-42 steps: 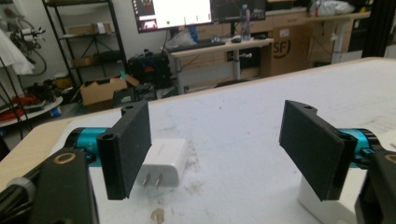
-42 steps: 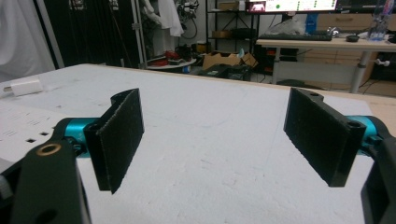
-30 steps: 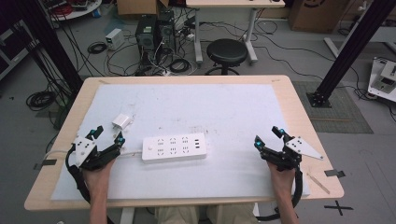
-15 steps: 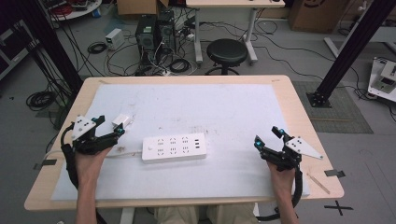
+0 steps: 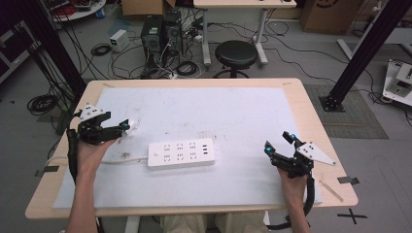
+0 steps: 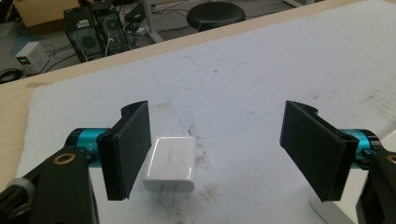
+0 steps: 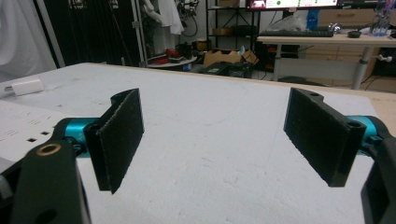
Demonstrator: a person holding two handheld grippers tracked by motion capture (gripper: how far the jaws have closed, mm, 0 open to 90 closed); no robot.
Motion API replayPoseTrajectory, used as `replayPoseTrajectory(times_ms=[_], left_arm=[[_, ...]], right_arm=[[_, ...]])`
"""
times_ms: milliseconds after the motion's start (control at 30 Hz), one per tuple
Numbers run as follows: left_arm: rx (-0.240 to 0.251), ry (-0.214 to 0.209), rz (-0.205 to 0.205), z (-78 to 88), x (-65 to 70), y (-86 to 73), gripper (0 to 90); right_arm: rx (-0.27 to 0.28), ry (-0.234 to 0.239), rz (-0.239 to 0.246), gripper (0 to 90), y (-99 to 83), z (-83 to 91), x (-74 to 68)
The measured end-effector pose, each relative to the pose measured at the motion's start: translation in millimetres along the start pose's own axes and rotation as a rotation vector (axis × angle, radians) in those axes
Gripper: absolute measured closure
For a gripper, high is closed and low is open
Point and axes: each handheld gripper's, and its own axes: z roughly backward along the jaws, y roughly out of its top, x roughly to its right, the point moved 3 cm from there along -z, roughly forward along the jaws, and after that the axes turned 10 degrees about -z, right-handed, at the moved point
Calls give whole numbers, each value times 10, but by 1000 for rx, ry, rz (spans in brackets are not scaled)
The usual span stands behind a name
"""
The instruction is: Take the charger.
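Between the spread jaws of the left gripper point(image 6: 217, 154), close by the left-hand one, a white charger point(image 6: 171, 163) lies on the counter's white mat point(image 5: 218, 111), prongs toward the camera, untouched. Just beyond sits a white power strip point(image 5: 180, 154). Well apart, the right gripper point(image 5: 279, 143) hovers with its jaws wide and bare.

A white mat point(image 5: 204, 104) covers most of the wooden desk point(image 5: 311, 126), scuffed with dark marks. Behind the desk stands a round black stool point(image 5: 235, 54), beside two dark computer towers point(image 5: 163, 31) amid tangled cables point(image 5: 102, 48) on the grey floor. A small white box point(image 5: 118, 40) sits left of the towers. A black frame post point(image 5: 364, 53) slants down at the right, footed on a dark floor mat point(image 5: 354, 116).
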Motion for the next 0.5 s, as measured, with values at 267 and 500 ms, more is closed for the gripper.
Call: replayPoseTrajectory(times_ms=[267,500], left_arm=[[-113,-23,0,-194,-187,-14,249],[-163,-40,-16,-350,-197,-130,249]], right_arm=[[1,-3,10,205,1,-6,5],[-4,-3,6,205,-2,-8,-3]])
